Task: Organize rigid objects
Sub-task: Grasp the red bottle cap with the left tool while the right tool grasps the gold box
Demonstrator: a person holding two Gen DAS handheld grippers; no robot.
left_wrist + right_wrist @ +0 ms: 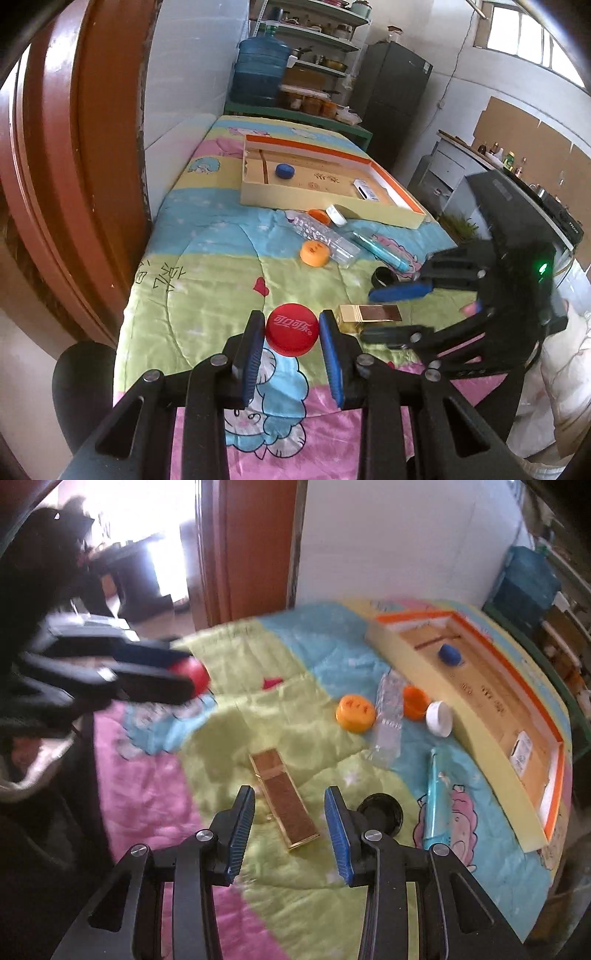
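Left gripper (pixel 291 334) clamped, right gripper (pixel 290 825) agape

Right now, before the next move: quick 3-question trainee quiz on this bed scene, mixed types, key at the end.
1. True or false: the left gripper is shut on the red cap.
2. What lies between the right gripper's open pads? A) gold box B) white cap C) bottle
3. Fill in: the cap inside the tray is ____.

Key: 1 true; 2 A; 3 blue.
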